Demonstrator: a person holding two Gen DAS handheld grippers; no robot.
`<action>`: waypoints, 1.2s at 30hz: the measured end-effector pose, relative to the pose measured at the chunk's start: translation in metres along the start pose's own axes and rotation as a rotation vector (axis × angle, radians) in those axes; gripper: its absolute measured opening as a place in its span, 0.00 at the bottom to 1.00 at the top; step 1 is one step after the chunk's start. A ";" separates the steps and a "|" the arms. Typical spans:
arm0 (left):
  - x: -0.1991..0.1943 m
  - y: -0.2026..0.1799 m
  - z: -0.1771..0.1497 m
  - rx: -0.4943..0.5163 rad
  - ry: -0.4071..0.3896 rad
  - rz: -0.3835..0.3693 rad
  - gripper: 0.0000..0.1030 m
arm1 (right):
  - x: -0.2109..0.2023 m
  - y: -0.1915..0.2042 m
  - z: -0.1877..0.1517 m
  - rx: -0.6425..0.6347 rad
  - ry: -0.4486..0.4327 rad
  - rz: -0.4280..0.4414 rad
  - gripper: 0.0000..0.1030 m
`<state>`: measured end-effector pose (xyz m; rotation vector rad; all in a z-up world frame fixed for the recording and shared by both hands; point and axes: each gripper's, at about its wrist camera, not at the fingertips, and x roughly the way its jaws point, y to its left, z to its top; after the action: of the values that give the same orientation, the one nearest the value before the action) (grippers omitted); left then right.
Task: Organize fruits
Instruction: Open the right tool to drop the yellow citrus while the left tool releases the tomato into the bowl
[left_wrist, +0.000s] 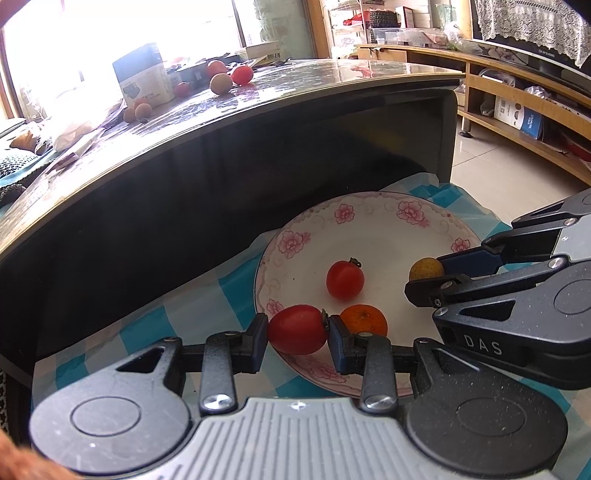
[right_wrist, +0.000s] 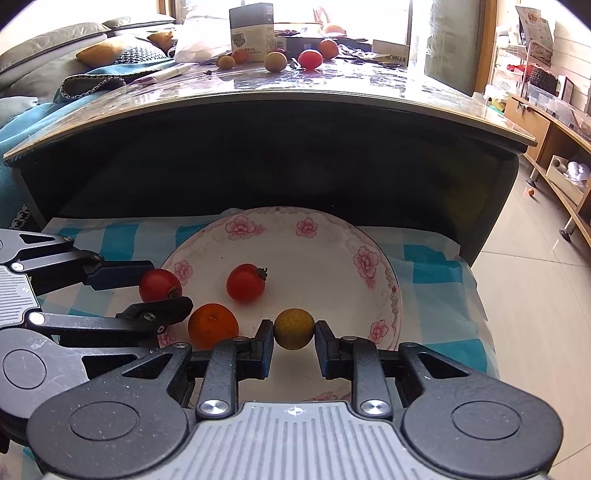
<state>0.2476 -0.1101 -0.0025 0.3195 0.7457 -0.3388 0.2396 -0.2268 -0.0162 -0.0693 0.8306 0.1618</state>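
plate (right_wrist: 384, 291) on checked cloth: left gripper (left_wrist: 297, 330) clamps tomato (left_wrist: 297, 329), right gripper (right_wrist: 294, 329) brackets yellow fruit (right_wrist: 294, 328).

right claw (right_wrist: 294, 341) sits over near rim of floral plate (right_wrist: 373, 295), pads touching or almost touching a yellow-green fruit (right_wrist: 294, 328) on both sides. orange (right_wrist: 213, 325) just left of it, loose tomato (right_wrist: 245, 283) mid-plate. left claw (right_wrist: 157, 286) comes in from left, gripping a second tomato (right_wrist: 159, 285) at plate edge. more fruit on counter (right_wrist: 332, 85) behind
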 end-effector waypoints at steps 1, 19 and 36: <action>0.000 0.000 0.000 0.001 0.001 0.000 0.42 | 0.001 0.000 0.000 0.000 0.002 0.000 0.20; -0.002 0.001 0.001 -0.008 0.000 0.008 0.50 | -0.002 -0.003 0.001 0.014 -0.010 -0.010 0.32; -0.017 0.011 -0.004 -0.042 -0.013 0.030 0.53 | -0.018 -0.001 0.003 0.009 -0.034 -0.031 0.36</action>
<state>0.2377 -0.0957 0.0085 0.2884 0.7335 -0.2967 0.2299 -0.2291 -0.0003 -0.0709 0.7956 0.1297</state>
